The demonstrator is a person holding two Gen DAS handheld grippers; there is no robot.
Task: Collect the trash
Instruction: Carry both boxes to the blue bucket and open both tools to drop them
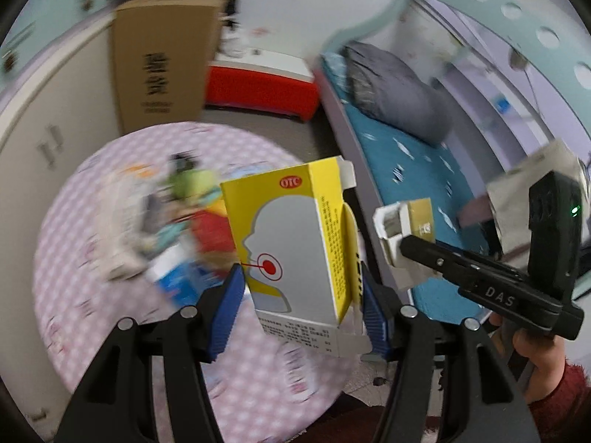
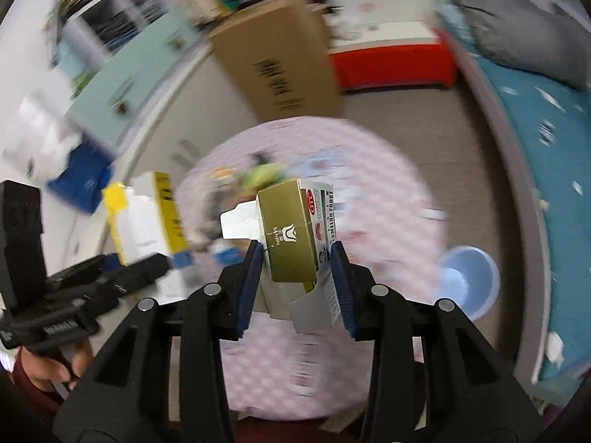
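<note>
Your left gripper [image 1: 301, 288] clamps a yellow medicine box [image 1: 291, 243]; your right gripper [image 2: 295, 280] clamps a gold carton [image 2: 291, 236]. Both are mid-carry; next, find the blue bin [image 2: 469, 280].

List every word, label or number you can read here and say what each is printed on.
"OTC": yellow box held in the left claw.
"OTC", "SANJIN", "MELON FROST": gold box held in the right claw.
"DAS": right claw's body.
Fine print on both boxes and the cardboard carton: unreadable.
</note>
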